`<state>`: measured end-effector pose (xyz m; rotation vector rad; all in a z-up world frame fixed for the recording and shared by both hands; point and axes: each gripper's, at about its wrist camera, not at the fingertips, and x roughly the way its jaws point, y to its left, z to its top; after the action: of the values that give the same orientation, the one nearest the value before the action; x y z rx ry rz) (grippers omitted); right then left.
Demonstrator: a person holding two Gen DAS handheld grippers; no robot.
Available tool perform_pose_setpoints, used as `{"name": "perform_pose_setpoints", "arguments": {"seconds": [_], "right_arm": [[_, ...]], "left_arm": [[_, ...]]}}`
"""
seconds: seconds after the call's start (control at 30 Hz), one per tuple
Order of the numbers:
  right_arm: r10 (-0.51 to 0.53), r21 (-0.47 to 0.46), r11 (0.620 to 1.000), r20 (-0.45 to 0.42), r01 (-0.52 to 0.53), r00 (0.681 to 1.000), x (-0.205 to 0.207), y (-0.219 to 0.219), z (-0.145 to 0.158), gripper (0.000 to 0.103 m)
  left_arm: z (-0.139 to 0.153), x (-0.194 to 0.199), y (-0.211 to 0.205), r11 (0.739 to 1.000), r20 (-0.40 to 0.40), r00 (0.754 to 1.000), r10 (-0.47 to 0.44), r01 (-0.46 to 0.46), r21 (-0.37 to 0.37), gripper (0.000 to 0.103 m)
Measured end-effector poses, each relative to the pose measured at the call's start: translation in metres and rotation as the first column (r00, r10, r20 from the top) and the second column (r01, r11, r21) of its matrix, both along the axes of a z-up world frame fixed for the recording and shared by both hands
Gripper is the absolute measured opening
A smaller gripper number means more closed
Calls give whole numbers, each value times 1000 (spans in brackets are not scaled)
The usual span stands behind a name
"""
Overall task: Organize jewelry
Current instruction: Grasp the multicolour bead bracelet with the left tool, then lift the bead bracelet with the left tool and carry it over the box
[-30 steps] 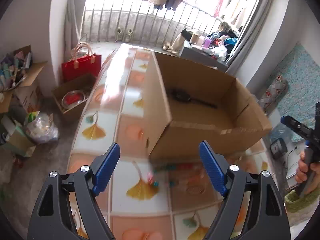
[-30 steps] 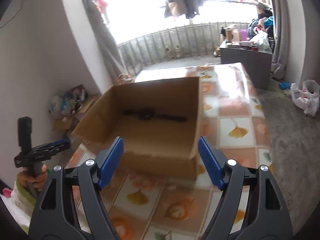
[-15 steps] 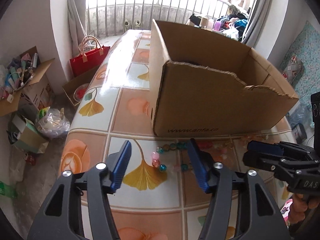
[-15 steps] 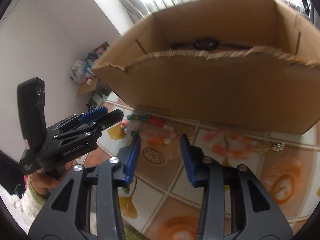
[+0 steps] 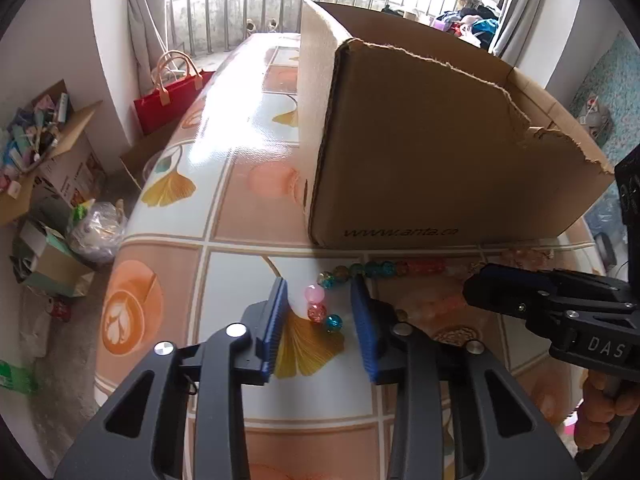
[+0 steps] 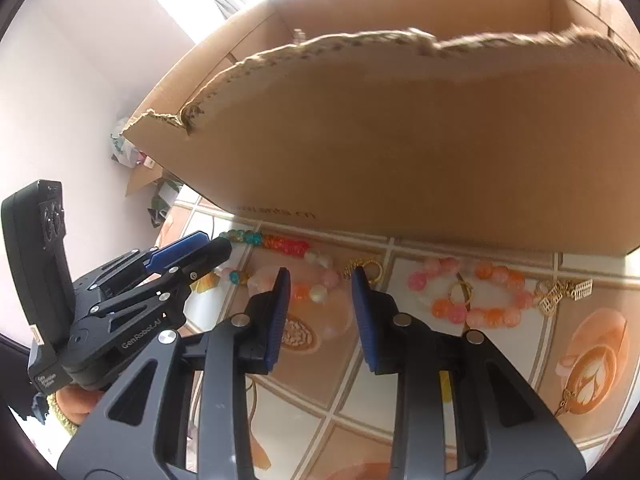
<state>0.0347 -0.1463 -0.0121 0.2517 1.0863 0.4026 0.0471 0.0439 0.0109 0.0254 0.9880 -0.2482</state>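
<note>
A strand of coloured glass beads (image 5: 380,269) lies on the patterned table along the foot of a cardboard box (image 5: 420,152). My left gripper (image 5: 319,292) points down at the strand's left end. Its jaws are closing, with pink, red and teal beads (image 5: 316,313) between the pads and a gap left on both sides. My right gripper (image 6: 320,280) hangs over the pale and pink beads (image 6: 319,292) further along the same strand (image 6: 286,245). Its jaws are closing too, and the pads stand apart from the beads. Each gripper shows in the other's view, close beside it.
An orange and pink bead bracelet (image 6: 484,312), a gold ring (image 6: 374,268) and gold earrings (image 6: 560,292) lie right of the strand. The box wall (image 6: 400,140) rises just behind. The table's left edge (image 5: 132,224) drops to floor clutter and a red bag (image 5: 168,100).
Both grippers have come down from above the box to the table in front of it. Their jaws have narrowed from wide open to either side of the bead strand.
</note>
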Motion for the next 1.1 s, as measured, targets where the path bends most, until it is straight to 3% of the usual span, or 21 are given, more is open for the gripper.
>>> {"name": "perform_pose_setpoints", "arguments": {"seconds": [0.27,0.37,0.4,0.47,0.77,0.83,0.9,1.1], "right_arm": [[27,-88,996,40,-23,999,-6,15,1,21],[37,-106,994,51,-32,998,-9,17,2,20],[41,-104,994,50,-35,998,-11,16,3,12],[47,-100,994,40,-43,998,-13,17,0,8],[34,-41,999,-9,-35,999,-26,6,-4,10],[34,-32,999,-10,-34,999,-28,5,-4,15],[36,-52,998,2,-36,999,-29,8,-5,22],[73,-116,991,30,-70,997,-25,20,-6,22]], "left_arm": [[-3,-9,-17,993,48,998,-51,46,111,11],[-3,-15,-15,993,47,997,-54,49,103,10],[-2,-17,-16,993,45,997,-59,54,101,10],[-2,-21,-16,994,39,997,-68,65,83,10],[1,-51,-18,992,3,992,-127,127,14,10],[1,-54,-18,991,4,991,-132,131,17,10],[1,-57,-18,991,5,991,-134,133,18,10],[1,-56,-16,993,-5,993,-122,122,8,10]]}}
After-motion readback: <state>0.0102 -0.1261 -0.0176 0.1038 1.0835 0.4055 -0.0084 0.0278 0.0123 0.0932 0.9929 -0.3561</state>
